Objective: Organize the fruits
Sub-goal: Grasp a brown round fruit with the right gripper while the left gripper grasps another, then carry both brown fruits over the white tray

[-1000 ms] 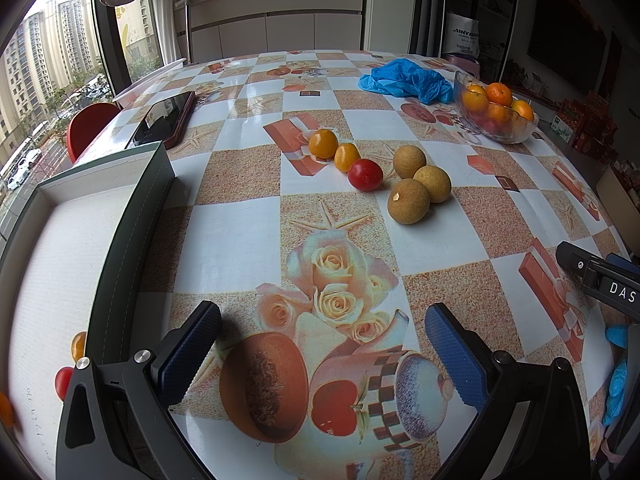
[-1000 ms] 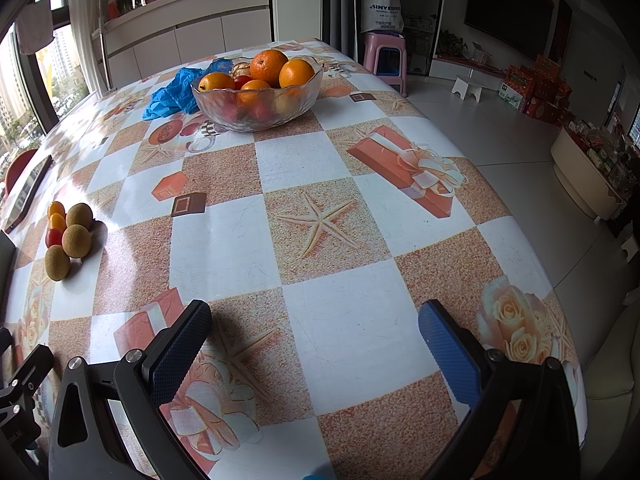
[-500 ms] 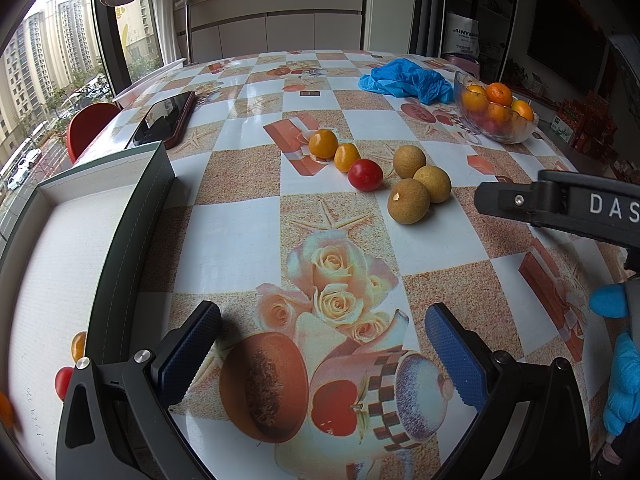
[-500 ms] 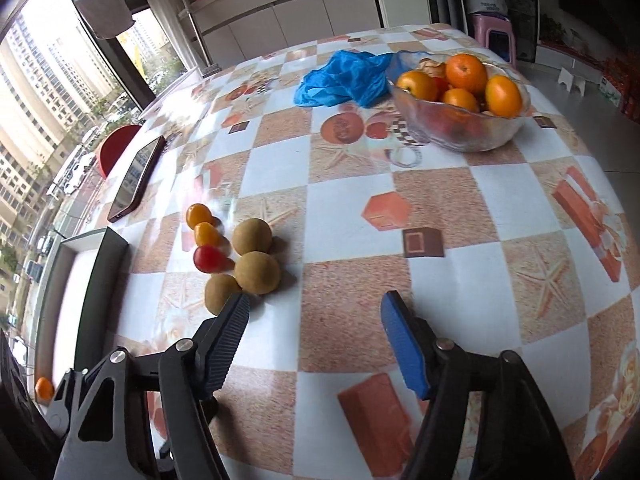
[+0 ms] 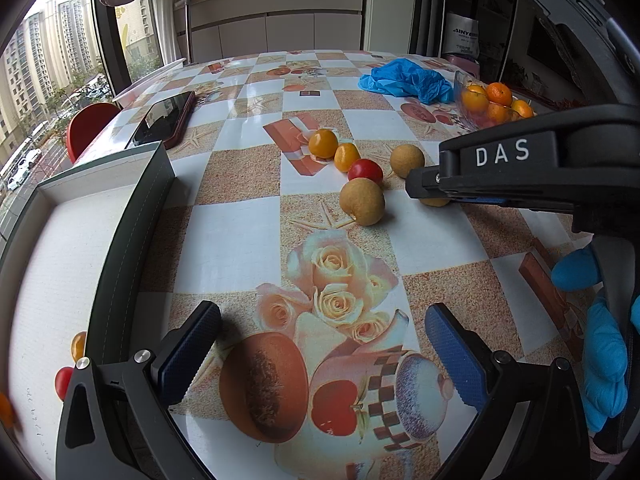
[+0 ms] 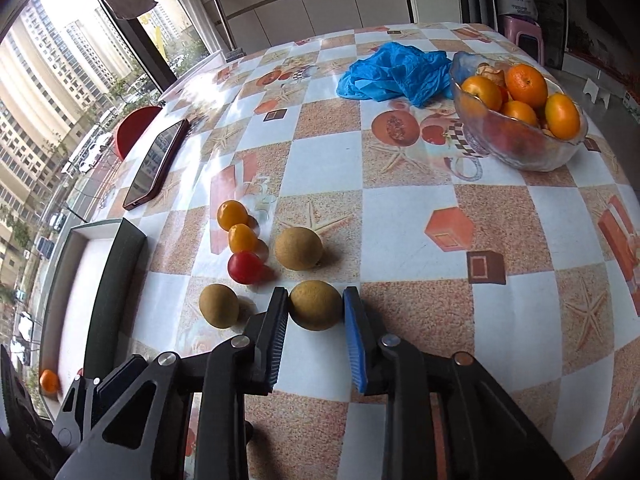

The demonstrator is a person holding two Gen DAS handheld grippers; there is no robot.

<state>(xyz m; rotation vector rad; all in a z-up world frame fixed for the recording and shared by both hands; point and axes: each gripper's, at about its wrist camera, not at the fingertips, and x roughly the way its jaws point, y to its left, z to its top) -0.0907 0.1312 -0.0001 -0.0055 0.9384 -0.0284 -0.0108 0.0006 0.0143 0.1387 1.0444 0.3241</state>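
Note:
Three tan round fruits lie on the patterned tablecloth beside two yellow tomatoes and a red tomato. My right gripper is closing on the nearest tan fruit, and both blue pads touch its sides. In the left wrist view that right gripper hides most of this fruit. The other tan fruits rest free. My left gripper hangs open over the rose print with nothing between its fingers. A dark-walled box at the left holds small orange and red fruits.
A glass bowl of oranges stands at the far right. A crumpled blue bag lies behind it. A phone lies near the left table edge, above a red chair. A blue-gloved hand holds the right gripper.
The right gripper swung left from the table's right side to the fruit cluster and narrowed its jaws around a tan fruit. The front tan fruit rolled a little left. The left gripper stayed put.

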